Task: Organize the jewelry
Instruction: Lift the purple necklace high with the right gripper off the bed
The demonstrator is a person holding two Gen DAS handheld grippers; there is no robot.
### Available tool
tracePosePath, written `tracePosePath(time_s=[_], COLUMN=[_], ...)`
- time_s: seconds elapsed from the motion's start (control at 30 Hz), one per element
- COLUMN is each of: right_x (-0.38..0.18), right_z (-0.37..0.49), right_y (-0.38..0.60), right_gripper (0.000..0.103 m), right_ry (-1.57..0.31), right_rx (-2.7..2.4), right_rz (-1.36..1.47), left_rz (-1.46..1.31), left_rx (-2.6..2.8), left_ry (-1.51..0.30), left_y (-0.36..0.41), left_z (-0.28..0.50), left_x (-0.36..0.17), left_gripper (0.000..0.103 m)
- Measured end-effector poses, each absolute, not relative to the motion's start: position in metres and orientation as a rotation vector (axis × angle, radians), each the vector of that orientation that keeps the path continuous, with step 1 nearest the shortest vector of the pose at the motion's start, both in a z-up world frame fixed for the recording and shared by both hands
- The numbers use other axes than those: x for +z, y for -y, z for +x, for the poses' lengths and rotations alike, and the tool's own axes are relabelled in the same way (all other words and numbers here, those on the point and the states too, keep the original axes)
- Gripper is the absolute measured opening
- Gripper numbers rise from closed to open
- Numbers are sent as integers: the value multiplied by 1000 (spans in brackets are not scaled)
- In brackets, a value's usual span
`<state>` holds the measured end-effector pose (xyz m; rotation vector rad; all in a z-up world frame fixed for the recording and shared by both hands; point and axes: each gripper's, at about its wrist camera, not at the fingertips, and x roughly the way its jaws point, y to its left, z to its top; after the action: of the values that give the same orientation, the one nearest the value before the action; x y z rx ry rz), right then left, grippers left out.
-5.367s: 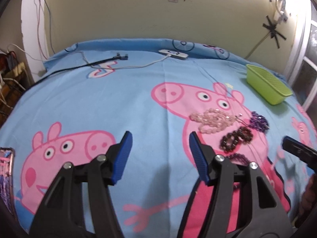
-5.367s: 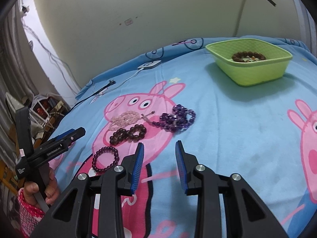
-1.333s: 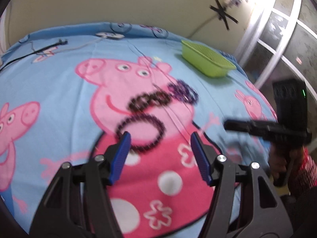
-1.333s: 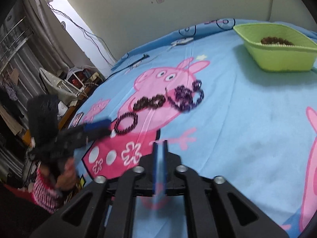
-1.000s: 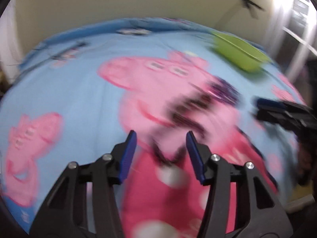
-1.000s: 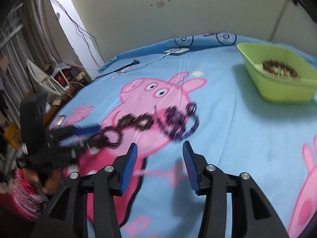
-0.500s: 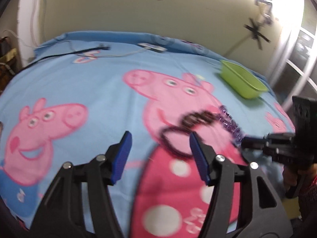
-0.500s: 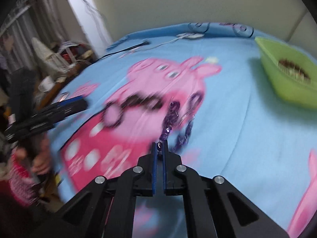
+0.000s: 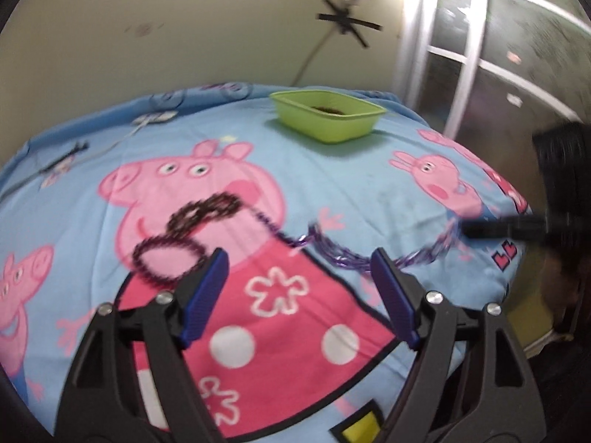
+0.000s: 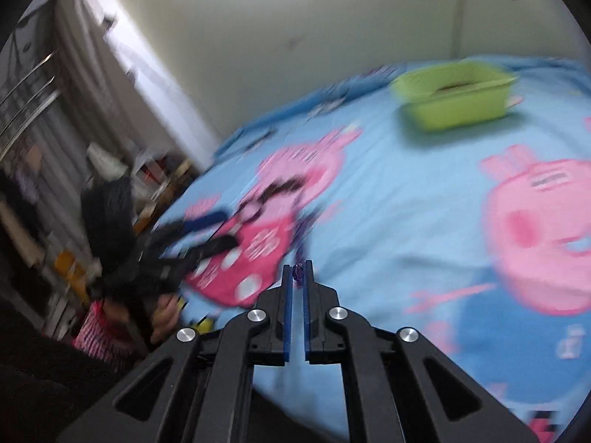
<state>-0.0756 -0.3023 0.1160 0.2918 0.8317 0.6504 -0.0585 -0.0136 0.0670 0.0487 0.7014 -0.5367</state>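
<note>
Cartoon-pig bedsheet point(image 9: 332, 170), green basket point(image 9: 327, 114) at the far end with some beads already in it. Right gripper point(image 10: 297, 277) is pinched shut on the purple necklace point(image 9: 343, 254), its chain trailing across the sheet. Left gripper point(image 9: 299, 277) has just been opening wide, nothing between its jaws. Two dark bracelets point(image 9: 184, 236) wait. Looks like mid-carry; next, lift the chain clear and drop it into the basket.

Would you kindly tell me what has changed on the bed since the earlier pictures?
The right tongs have shut on the purple necklace and are dragging it out of its heap, stretched across the sheet. The pale pink beads are gone. The left tongs have just been opening, nothing between them. The two dark bracelets and green basket stayed put.
</note>
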Motion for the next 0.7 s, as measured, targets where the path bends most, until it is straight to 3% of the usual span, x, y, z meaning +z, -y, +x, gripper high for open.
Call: tracePosePath(time_s=[0.5,0.53,0.6,0.7], right_x=[95,92,89,90], right_z=[-64,-65,-68,-73], right_y=[403,404,404,396], right_gripper=[0,17,38,42], right_ry=[-766,-776,-780,-765], right_rx=[343,343,337,337], right_rz=[395,382,345,236], left_rz=[381,415,469,507], left_rx=[-807,-821,-820,-815], left_ry=[-704,-707,-721,-779], left_y=[143,153,167,173], left_z=[-51,-52,-52,-44], left_x=[65,62,54,40], left_gripper=[79,79,79,79])
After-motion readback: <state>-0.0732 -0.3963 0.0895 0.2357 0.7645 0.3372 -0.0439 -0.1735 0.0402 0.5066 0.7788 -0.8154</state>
